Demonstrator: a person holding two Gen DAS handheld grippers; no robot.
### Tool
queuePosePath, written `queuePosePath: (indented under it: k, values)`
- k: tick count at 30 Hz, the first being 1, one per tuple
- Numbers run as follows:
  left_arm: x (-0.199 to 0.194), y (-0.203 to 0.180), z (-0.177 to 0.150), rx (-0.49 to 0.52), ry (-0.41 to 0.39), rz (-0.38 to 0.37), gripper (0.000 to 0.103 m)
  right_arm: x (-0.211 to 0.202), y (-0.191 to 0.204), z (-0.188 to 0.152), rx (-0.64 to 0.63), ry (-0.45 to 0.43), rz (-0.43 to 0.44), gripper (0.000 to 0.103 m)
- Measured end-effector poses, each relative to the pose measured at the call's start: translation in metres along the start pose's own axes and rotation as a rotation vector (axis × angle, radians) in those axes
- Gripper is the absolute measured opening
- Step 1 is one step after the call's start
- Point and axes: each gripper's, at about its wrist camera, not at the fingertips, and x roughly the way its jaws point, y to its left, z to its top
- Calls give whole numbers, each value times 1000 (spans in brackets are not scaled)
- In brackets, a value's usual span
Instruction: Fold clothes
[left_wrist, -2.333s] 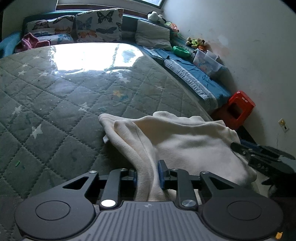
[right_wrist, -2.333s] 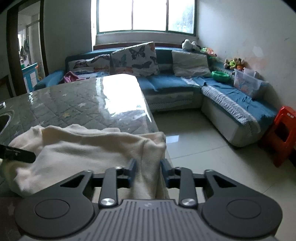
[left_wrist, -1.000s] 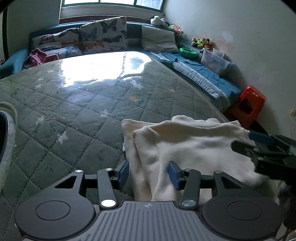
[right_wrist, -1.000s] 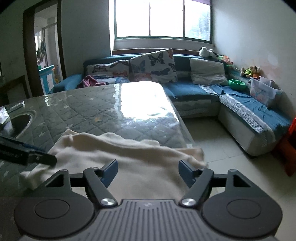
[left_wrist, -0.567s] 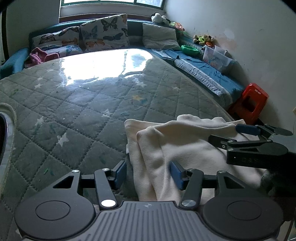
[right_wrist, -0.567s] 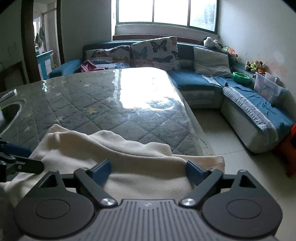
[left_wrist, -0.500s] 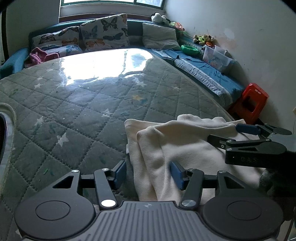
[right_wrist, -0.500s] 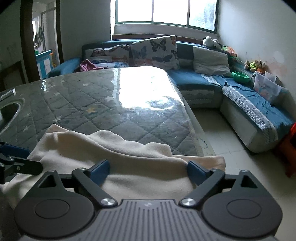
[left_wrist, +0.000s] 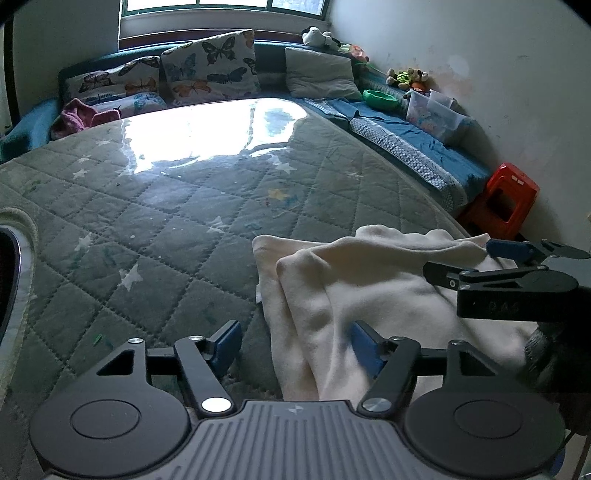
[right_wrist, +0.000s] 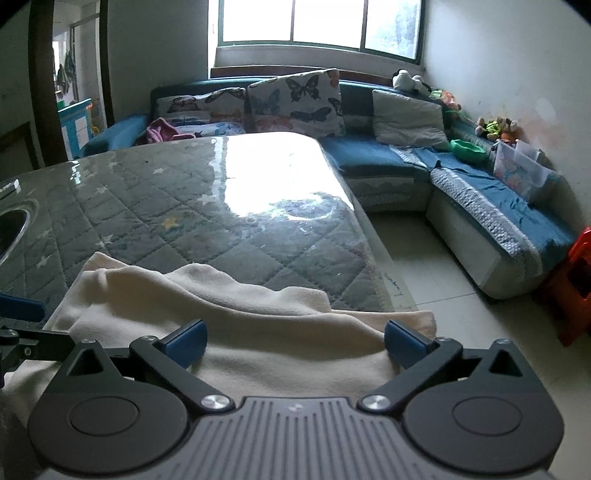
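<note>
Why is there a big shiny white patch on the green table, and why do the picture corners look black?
Left wrist view: window light bounces off the glossy cover on the quilted table, washing out its far end, and the left gripper, its jaws opening, looks blurry on one blue pad. Right wrist view: the same glare sits mid-table. Both views: the round fisheye lens darkens the corners and bends straight edges.

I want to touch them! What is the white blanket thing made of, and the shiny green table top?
The cream cloth looks like soft fleece or brushed knit: matte, fuzzy, lying in rounded folds. The table top looks like quilted green fabric with stars, probably under clear plastic or glass, since it mirrors the window in a bright glare.
</note>
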Motion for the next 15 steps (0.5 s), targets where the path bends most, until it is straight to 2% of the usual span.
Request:
queuePosePath:
  k: [3, 5, 15]
  values:
    - [-3, -1, -2, 4, -5, 5, 77, -6, -1, -1, 4, -13, -1, 103]
    - [-6, -3, -4, 10, -12, 4, 84, -12, -1, -2, 12, -28, -3, 103]
    - [-23, -8, -12, 30, -49, -1, 94, -43, 1, -15, 55, -90, -12, 103]
